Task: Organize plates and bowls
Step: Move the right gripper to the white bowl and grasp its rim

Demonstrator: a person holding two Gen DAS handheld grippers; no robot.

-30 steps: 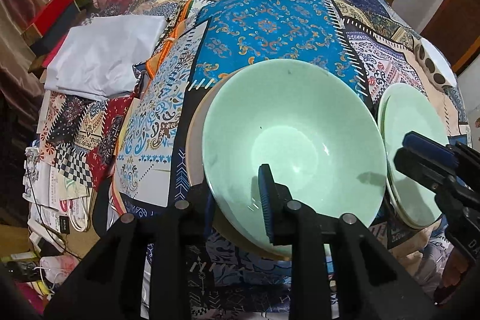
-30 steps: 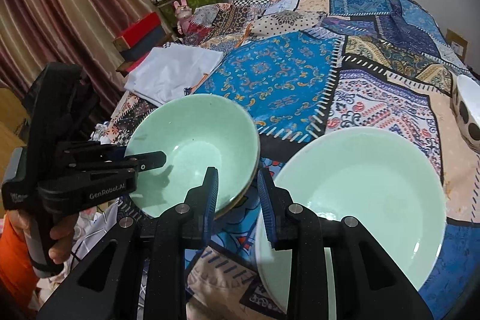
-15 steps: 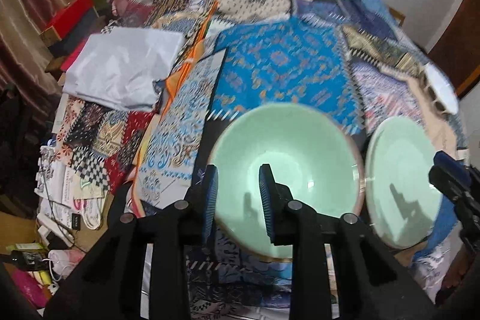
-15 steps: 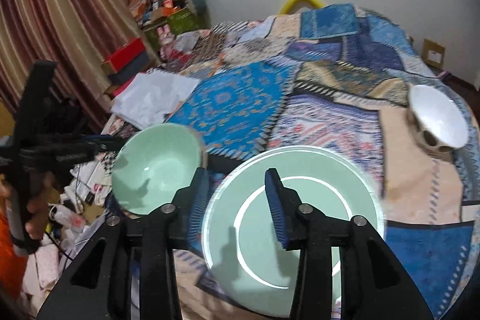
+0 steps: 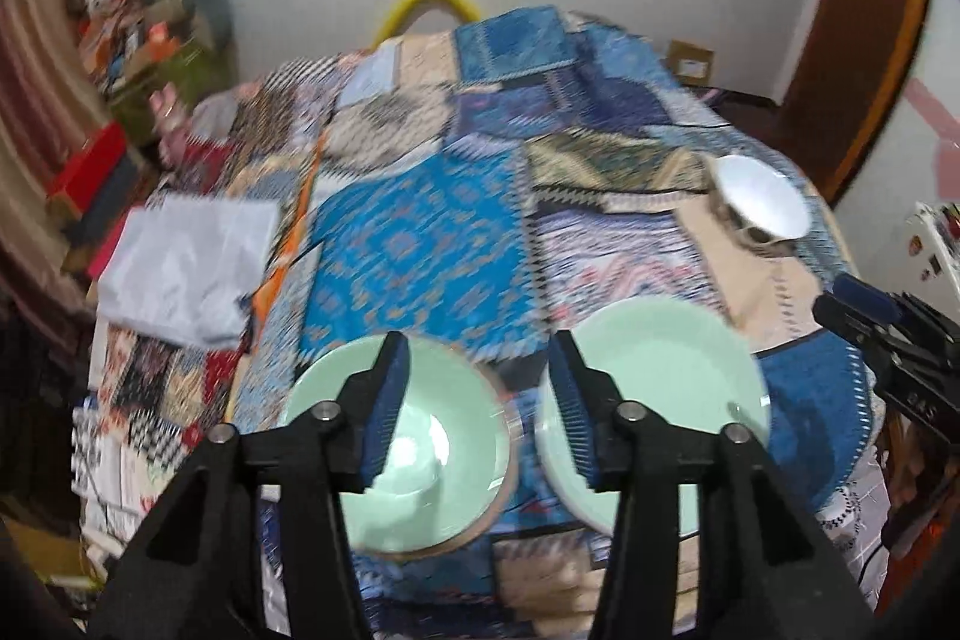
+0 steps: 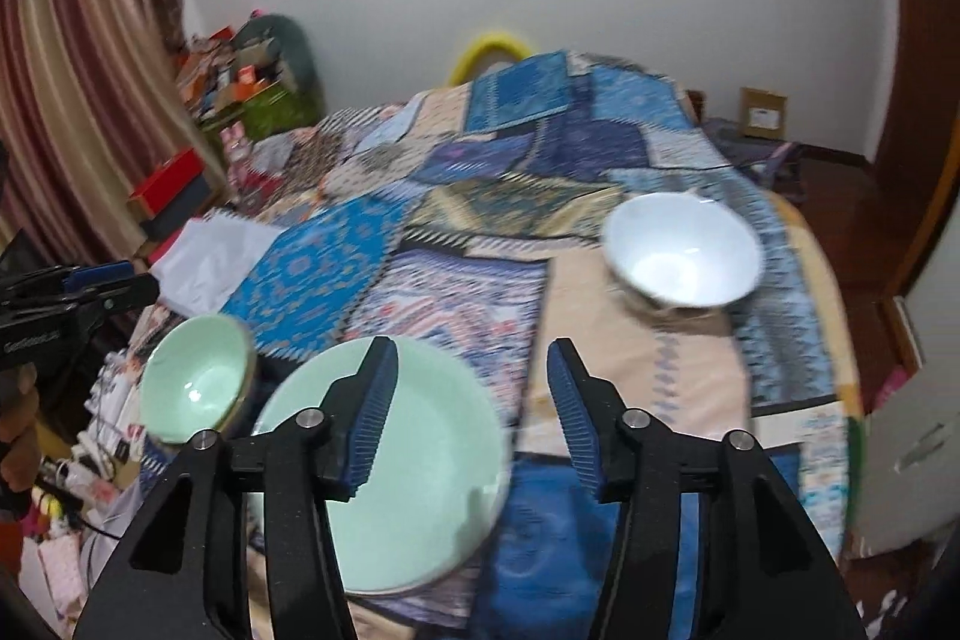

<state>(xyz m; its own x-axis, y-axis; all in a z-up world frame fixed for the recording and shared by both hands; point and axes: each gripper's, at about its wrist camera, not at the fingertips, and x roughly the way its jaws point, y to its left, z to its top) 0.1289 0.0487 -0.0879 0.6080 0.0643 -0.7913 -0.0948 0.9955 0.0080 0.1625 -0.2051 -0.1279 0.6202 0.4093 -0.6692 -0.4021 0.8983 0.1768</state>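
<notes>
Clutter lines the far left: striped curtains (image 6: pixel 78 112), a red box (image 6: pixel 171 181) and a heap of cartons (image 6: pixel 240 82) beside the bed. White folded cloth (image 5: pixel 192 268) lies on the left part of the patchwork quilt (image 5: pixel 420 244). Near the quilt's front edge sits the green bowl (image 5: pixel 414 436), and just to its right, apart from it, the green plate (image 5: pixel 666 370). A white bowl (image 6: pixel 681 250) stands farther off to the right, well apart from both. Nothing lies between these 3 dishes.

Left gripper (image 5: pixel 477 400) hangs above the gap between green bowl and plate; its fingers have just been opening, stand spread, nothing between them. Right gripper (image 6: pixel 471 409) hovers over the plate's right rim, fingers likewise just opened and spread, holding nothing.
</notes>
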